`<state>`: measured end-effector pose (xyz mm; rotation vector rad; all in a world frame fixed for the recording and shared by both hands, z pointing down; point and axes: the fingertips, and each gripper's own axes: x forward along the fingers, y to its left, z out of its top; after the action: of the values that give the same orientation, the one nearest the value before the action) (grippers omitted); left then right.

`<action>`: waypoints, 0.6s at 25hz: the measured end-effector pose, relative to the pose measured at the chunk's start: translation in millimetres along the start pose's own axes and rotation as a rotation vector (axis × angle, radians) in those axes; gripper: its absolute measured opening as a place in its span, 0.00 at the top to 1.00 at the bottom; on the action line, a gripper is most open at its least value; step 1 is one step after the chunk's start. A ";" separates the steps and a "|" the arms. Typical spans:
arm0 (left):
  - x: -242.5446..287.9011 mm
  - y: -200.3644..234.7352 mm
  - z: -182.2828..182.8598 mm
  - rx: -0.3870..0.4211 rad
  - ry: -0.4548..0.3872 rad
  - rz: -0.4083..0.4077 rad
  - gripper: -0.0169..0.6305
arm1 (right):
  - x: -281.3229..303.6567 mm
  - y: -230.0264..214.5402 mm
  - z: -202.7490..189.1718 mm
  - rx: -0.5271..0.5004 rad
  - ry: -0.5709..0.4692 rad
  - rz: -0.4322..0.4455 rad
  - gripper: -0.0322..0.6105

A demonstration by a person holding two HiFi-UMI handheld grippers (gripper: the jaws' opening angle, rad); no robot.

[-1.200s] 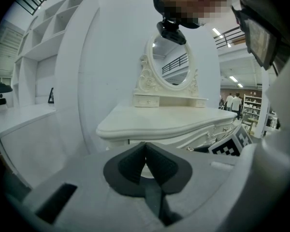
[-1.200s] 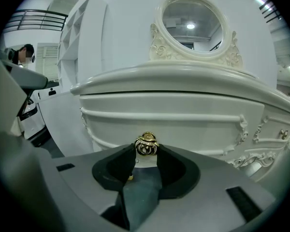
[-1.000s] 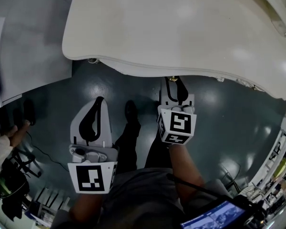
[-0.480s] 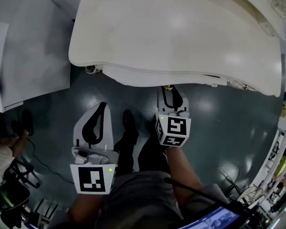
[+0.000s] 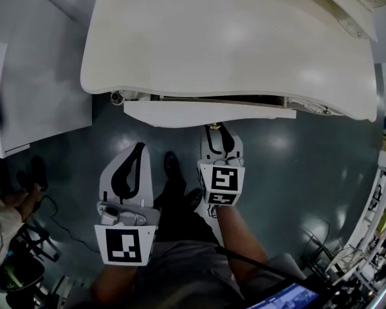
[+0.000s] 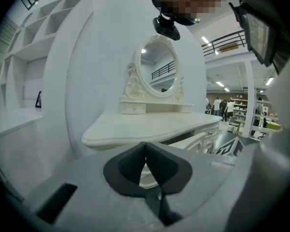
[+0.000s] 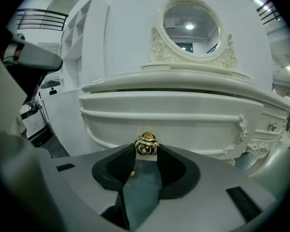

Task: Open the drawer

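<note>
A white dressing table [image 5: 225, 44] fills the top of the head view. Its wide drawer [image 5: 206, 113] stands out a little from under the tabletop, with a dark gap above it. In the right gripper view, the drawer front [image 7: 174, 115] carries a gold knob [image 7: 146, 144]. My right gripper [image 7: 146, 149] is shut on that knob, one pad on each side. In the head view, the right gripper [image 5: 215, 131] meets the drawer's front edge. My left gripper [image 5: 138, 148] hangs lower left over the floor, shut and empty, and its own view shows the table [image 6: 150, 127] from the side.
An oval mirror [image 7: 191, 25] stands on the tabletop. A white wall panel [image 5: 38, 76] lies to the left. My legs and a shoe [image 5: 174, 166] are between the grippers. Another person's hand [image 5: 19, 201] shows at the left edge. Small side drawers with knobs [image 7: 273, 126] sit to the right.
The drawer front has slid out from under the tabletop. My right gripper has drawn back toward me with the knob in its jaws. The left gripper has hardly moved.
</note>
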<state>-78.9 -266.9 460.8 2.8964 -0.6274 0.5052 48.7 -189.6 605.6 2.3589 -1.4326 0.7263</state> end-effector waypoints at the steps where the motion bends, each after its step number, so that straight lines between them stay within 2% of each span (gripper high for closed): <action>1: -1.2 -3.2 0.1 0.007 0.001 -0.006 0.95 | -2.4 1.0 -1.4 0.001 -0.001 0.001 0.73; 15: -21.3 -25.5 -1.0 0.025 -0.011 -0.022 0.95 | -30.5 9.1 -22.0 -0.002 0.006 0.009 0.73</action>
<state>-86.6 -235.6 452.7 2.9283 -0.5945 0.4984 23.1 -160.5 606.8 2.3479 -1.4414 0.7331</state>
